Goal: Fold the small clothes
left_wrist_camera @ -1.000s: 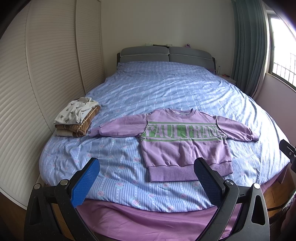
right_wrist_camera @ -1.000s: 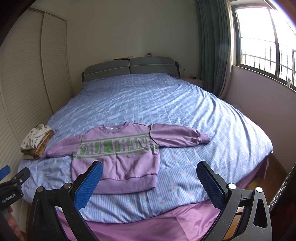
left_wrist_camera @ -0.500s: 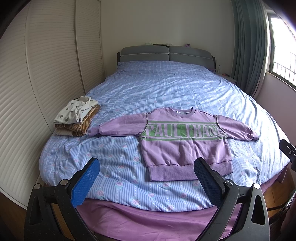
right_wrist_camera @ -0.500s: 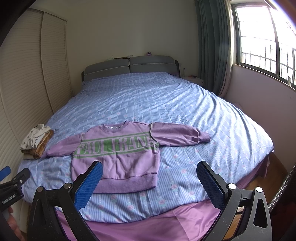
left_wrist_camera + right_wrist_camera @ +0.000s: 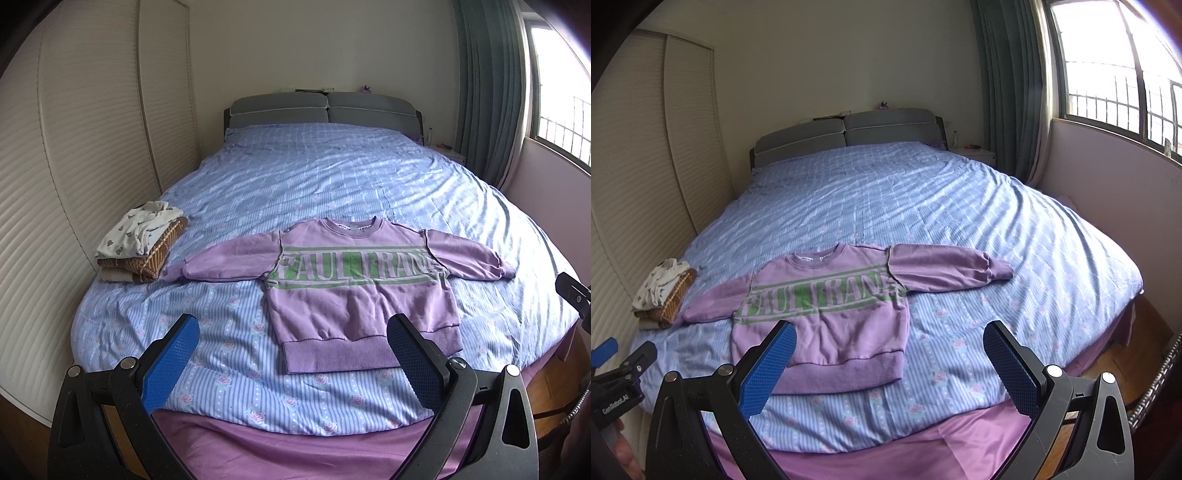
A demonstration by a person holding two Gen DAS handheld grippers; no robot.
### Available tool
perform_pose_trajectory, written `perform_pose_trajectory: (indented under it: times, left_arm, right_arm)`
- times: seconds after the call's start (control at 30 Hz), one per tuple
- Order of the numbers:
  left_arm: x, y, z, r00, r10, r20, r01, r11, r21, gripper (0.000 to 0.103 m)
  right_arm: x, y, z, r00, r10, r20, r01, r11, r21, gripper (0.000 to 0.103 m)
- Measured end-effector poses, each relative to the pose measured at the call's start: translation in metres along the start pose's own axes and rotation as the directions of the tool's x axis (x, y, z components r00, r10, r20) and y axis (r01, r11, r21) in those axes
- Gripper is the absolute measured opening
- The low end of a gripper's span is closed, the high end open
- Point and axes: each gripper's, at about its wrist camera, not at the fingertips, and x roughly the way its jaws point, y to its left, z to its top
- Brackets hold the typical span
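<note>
A small lilac sweatshirt (image 5: 354,291) with green lettering lies flat, front up, sleeves spread, near the foot of the bed; in the right wrist view the sweatshirt (image 5: 831,314) sits left of centre. My left gripper (image 5: 293,328) hovers open above the foot edge, its blue pads apart, the hem lying beyond them. My right gripper (image 5: 888,334) is open too, held off the bed's foot, with its left pad over the hem. Neither touches the cloth. The left gripper's body (image 5: 617,373) shows at the right wrist view's left edge.
A stack of folded clothes (image 5: 142,240) rests at the bed's left side, left of the sleeve cuff. The blue striped bedspread (image 5: 332,177) stretches to a grey headboard (image 5: 321,109). A slatted wardrobe (image 5: 74,147) stands left; a curtain and window (image 5: 1108,92) right.
Both views have shifted slightly, with the sweatshirt sitting a little higher and nearer in frame. Both grippers stay open and the cloth has not moved.
</note>
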Motion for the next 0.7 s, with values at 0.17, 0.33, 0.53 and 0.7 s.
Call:
perform_pose_trajectory:
  times: [0.17,0.33,0.53,0.7]
  left_arm:
    - [0.029,-0.024,0.021,1.0,-0.025,0.015,0.024,0.999,0.022,0.103]
    - [0.066,-0.061,0.04,0.997,-0.063,0.037,0.061,0.997,0.046,0.103]
    - [0.121,-0.114,0.064,0.993,-0.107,0.044,0.103,0.991,0.087,0.103]
    - [0.169,-0.165,0.08,0.99,-0.134,0.052,0.127,0.986,0.112,0.103]
  right_arm:
    - [0.024,-0.021,0.005,1.0,-0.005,-0.008,0.005,0.998,0.062,0.102]
    - [0.06,-0.056,0.018,1.0,-0.027,-0.004,0.027,0.988,0.154,0.102]
    - [0.113,-0.104,0.029,0.997,-0.078,-0.025,0.082,0.963,0.257,0.085]
    - [0.167,-0.151,0.033,0.994,-0.087,-0.066,0.105,0.927,0.359,0.065]
